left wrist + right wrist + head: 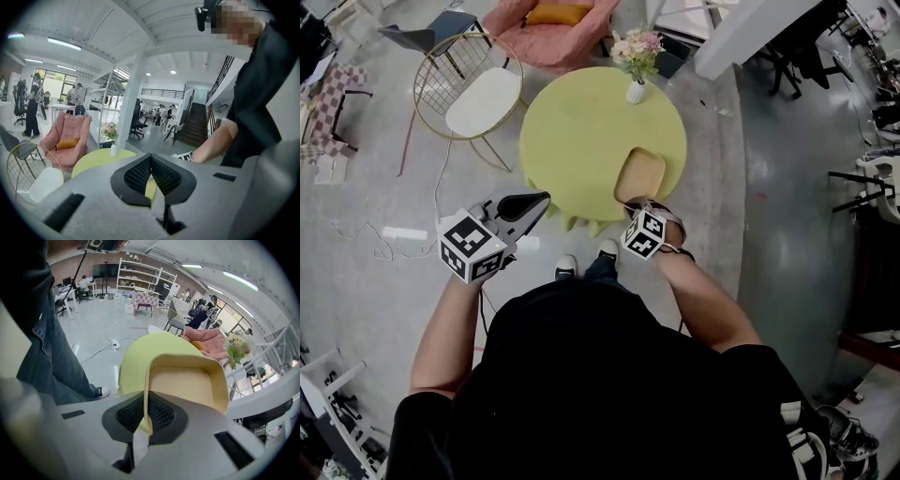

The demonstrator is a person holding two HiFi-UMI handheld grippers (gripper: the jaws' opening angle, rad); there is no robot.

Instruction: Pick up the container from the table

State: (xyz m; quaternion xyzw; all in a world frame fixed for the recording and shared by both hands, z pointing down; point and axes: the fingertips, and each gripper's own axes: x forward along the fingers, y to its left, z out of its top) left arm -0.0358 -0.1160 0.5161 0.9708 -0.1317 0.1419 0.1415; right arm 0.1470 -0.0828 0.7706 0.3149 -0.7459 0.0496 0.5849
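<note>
We see a wire chair point(473, 89) on the grey concrete floor point(769, 234). Our left gripper point(151, 159) has its jaws closed together on nothing. On the round yellow-green table point(581, 131) stands a flower vase point(636, 89), and at its near right edge our right gripper point(146, 404) pinches the tan container point(639, 175) by the rim.

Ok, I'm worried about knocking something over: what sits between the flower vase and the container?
Nothing: only bare tabletop lies between the vase and the container, as the head view shows.
</note>
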